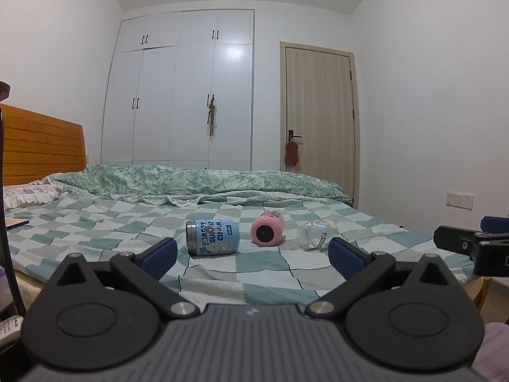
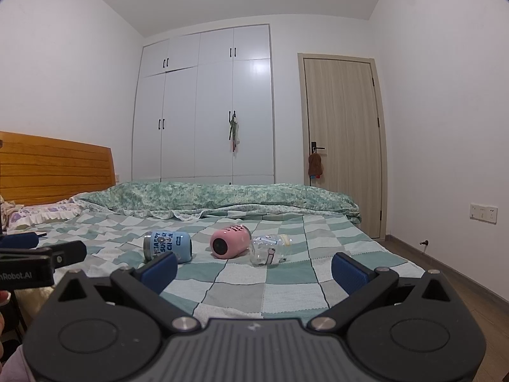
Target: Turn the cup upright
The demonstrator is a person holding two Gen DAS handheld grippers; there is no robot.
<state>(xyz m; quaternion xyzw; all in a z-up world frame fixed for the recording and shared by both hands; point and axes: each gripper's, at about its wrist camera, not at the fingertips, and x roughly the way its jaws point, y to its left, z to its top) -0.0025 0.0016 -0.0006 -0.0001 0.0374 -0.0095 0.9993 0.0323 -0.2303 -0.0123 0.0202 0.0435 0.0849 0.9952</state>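
Three cups: blue cup (image 1: pixel 212 237), pink cup (image 1: pixel 266 233), clear cup (image 1: pixel 313 234), all lying sideways
Handling: rigid, likely light; grasp mid-body
Left gripper (image 1: pixel 253 253): jaws apart
Right gripper (image 2: pixel 254 267): jaws apart

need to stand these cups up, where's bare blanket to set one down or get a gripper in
Bare checkered blanket lies between the open left gripper and the cups, and left of the blue cup. A gap separates blue from the pink cup. It is crowded between pink and the clear cup.
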